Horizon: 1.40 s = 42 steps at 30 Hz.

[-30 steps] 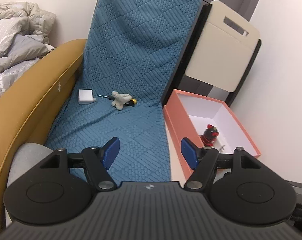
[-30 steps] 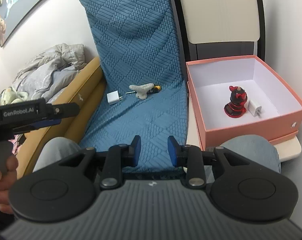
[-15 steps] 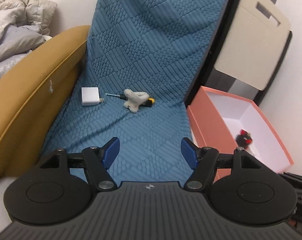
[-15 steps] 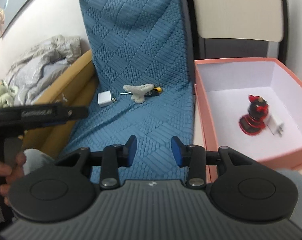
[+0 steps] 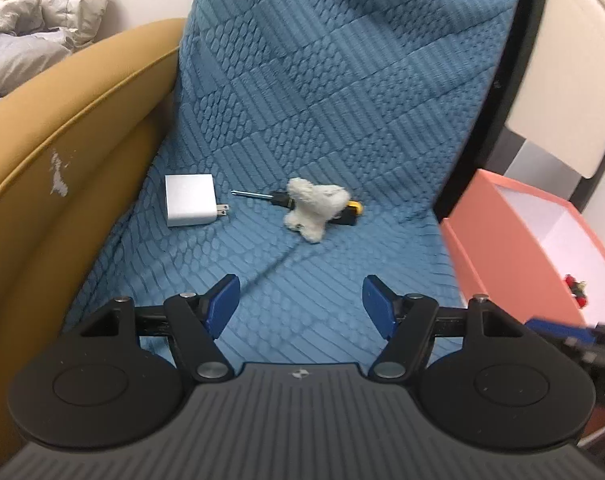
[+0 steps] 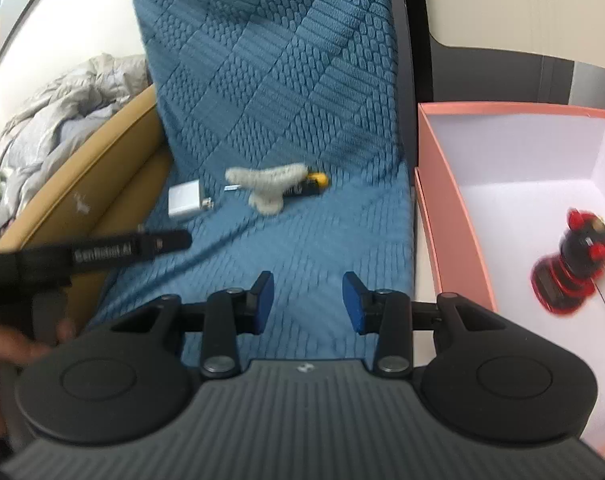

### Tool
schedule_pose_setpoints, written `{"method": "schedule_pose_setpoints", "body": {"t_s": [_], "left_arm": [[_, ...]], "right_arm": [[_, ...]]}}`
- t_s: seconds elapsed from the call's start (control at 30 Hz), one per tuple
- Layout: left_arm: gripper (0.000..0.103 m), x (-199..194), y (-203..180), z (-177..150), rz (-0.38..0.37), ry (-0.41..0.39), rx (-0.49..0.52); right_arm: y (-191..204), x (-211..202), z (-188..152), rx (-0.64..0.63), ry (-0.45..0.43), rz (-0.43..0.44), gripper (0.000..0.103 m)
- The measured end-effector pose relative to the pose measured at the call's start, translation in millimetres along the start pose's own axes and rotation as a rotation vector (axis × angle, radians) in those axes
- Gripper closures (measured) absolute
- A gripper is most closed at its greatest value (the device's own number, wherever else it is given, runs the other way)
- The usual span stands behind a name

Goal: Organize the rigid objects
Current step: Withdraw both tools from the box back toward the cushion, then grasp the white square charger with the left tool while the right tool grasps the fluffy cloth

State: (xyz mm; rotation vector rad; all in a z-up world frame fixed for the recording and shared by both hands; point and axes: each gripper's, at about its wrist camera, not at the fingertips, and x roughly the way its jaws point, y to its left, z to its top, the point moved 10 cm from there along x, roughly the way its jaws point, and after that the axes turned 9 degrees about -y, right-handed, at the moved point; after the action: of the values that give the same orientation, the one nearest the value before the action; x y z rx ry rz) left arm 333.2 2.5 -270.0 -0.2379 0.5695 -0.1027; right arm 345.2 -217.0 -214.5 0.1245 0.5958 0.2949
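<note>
Ahead of the wide-open, empty left tool (image 5: 296,306), a charger (image 5: 189,200) and screwdriver (image 5: 344,216) lie; right tool (image 6: 307,299), just opened wider, holds nothing

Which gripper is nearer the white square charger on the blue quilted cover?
Left. The left gripper hovers open just short of the white square charger; the right gripper sits further right, beside the pink box.

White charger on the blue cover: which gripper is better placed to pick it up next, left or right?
Probably left. The white charger lies on the blue cover's left side, ahead of the open left gripper. The right gripper, open but narrower, is nearer the pink box.
</note>
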Motion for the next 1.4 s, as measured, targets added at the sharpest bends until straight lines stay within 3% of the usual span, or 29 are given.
{"method": "schedule_pose_setpoints", "body": {"t_s": [0.17,0.27,0.3,0.63,0.8,0.83,0.9,0.93,1.13,1.4], "left_arm": [[0.030,28,12,7,0.007,0.011,0.008],[0.030,48,20,10,0.029,0.015,0.037],[0.030,55,23,11,0.039,0.019,0.046],[0.030,101,54,34,0.137,0.020,0.094],[0.030,118,69,43,0.186,0.033,0.097],[0.028,121,72,44,0.195,0.035,0.101],[0.027,125,75,47,0.213,0.034,0.106],[0.026,127,78,49,0.220,0.033,0.107],[0.026,139,88,51,0.239,0.052,0.090],[0.026,152,103,47,0.238,0.083,0.009]], "right_arm": [[4,33,20,-0.022,-0.008,0.015,0.062],[7,59,31,-0.047,-0.005,0.025,0.044],[8,68,33,-0.045,0.004,0.023,0.043],[36,151,43,0.040,0.105,0.111,0.043],[42,187,50,0.170,0.128,0.159,0.042],[41,193,53,0.210,0.131,0.162,0.041],[40,203,58,0.284,0.130,0.163,0.024],[40,207,59,0.308,0.128,0.164,0.021],[45,235,48,0.290,0.190,0.095,0.021],[51,241,30,0.320,0.267,0.105,0.023]]}}
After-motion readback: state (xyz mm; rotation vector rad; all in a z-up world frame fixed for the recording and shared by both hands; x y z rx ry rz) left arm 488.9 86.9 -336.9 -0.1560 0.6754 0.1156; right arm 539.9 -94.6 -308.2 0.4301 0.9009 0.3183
